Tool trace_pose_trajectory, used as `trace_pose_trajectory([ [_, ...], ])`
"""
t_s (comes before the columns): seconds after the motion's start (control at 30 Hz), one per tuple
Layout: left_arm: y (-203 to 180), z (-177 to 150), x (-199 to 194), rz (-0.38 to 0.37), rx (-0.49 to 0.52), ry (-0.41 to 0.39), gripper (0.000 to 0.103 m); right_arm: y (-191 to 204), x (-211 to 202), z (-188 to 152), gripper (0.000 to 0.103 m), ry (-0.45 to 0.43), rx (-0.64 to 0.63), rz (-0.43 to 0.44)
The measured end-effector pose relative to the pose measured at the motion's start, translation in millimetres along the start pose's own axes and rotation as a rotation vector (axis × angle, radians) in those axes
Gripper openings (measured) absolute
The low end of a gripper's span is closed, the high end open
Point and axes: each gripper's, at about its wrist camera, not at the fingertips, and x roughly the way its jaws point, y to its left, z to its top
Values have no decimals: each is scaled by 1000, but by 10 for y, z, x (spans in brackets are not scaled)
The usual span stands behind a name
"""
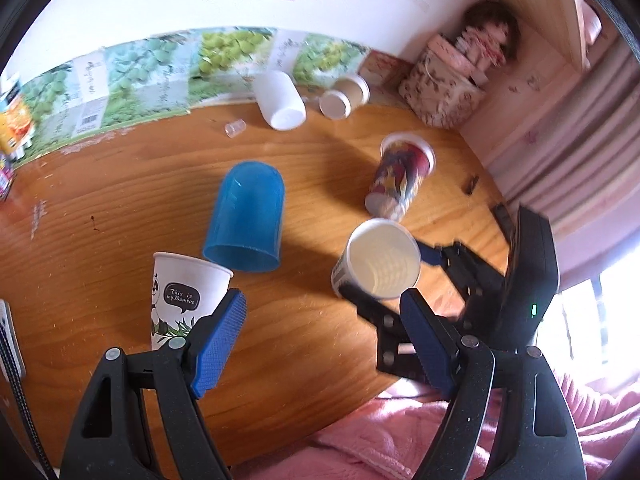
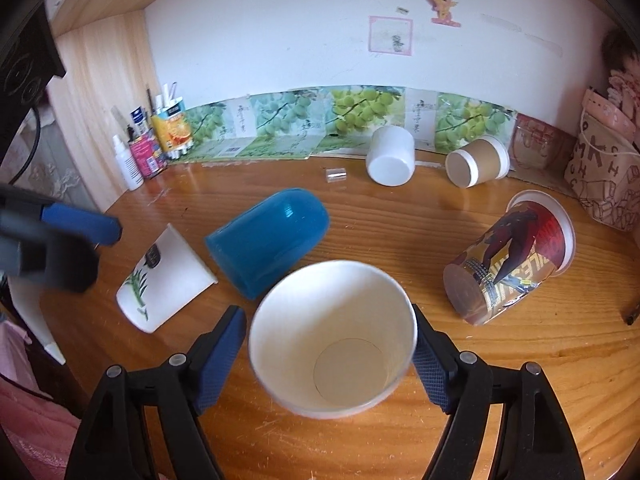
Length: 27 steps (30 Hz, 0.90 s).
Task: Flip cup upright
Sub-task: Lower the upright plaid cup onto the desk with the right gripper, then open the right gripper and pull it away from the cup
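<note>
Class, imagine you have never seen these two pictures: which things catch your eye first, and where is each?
First comes the white paper cup, mouth open toward the camera, between the fingers of the right claw near the front of the wooden table. Behind it, mid-table, the blue plastic cup lies on its side. To the right lies the colourful printed cup, also tipped over.

Left wrist: high, left, looking down-right across table (image 1: 120,208). Right wrist: low, close, facing wall (image 2: 280,40). Shared — blue cup (image 1: 246,216) (image 2: 268,240), tabletop.
</note>
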Motion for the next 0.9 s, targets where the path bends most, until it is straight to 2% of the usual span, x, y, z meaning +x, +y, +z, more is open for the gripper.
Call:
trace_pose_trajectory([
  [0.27,-126,-121,-129,43,-183,-71,82,-100,-386,-59,84,-37,-41,90],
  [0.47,-385,-291,-212,86,-262,-99,82,-241,-883,-100,90,-50,-49,94],
  [0.57,-582,-370,-240,116,-262,-110,82,-334,-1203,-107,103,-61,-45,72],
  [0.67,-803,-428,-308,178,-227,-130,82,-368,-1515,-105,103,-88,-73,24],
  [0.77,-1031,-497,-438,207,-215,-193,82,-408,-1877,-108,103,-121,-89,18],
  [0.9,-1292,-580,-617,281,-219,-278,90,-438,-2206,-118,103,-129,-102,-37],
])
